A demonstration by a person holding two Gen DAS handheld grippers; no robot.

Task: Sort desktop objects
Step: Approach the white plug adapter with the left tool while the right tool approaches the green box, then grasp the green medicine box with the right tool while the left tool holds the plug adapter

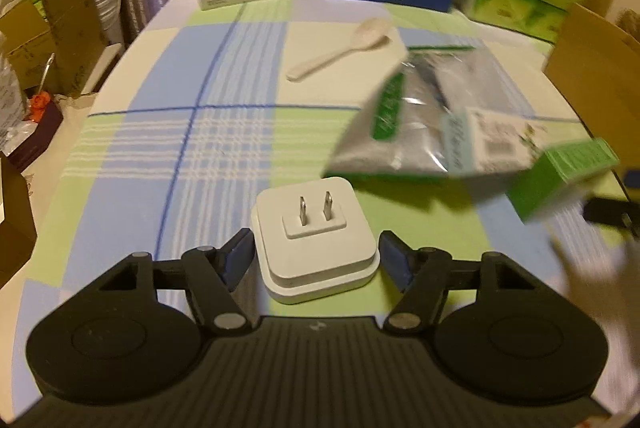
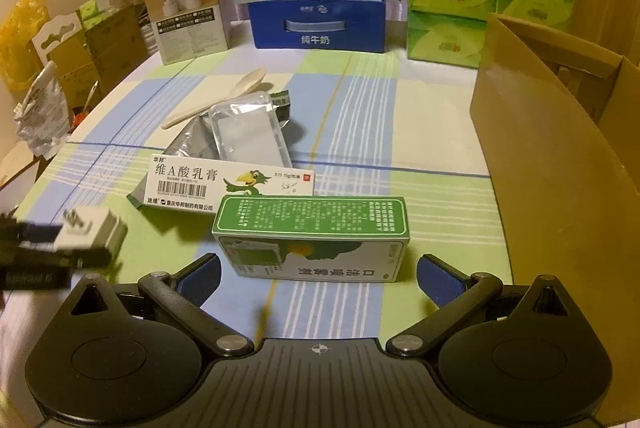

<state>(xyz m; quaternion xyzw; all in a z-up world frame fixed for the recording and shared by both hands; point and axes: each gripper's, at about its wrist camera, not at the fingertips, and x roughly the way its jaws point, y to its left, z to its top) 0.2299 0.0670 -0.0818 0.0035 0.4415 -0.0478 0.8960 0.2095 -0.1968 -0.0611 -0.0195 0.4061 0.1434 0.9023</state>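
Left claw [image 1: 316, 258]: spread wide, white plug adapter [image 1: 316, 244] between fingers at 12 o'clock, on worktop [image 1: 224, 147]. Right claw [image 2: 319, 274]: spread wide, green medicine box [image 2: 312, 240] at 12 o'clock

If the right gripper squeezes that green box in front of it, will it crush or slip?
The green box looks like thin printed card, so it may dent under a hard squeeze. It lies flat on its broad side, so it is unlikely to tip. Its glossy faces might slip between the right gripper pads.
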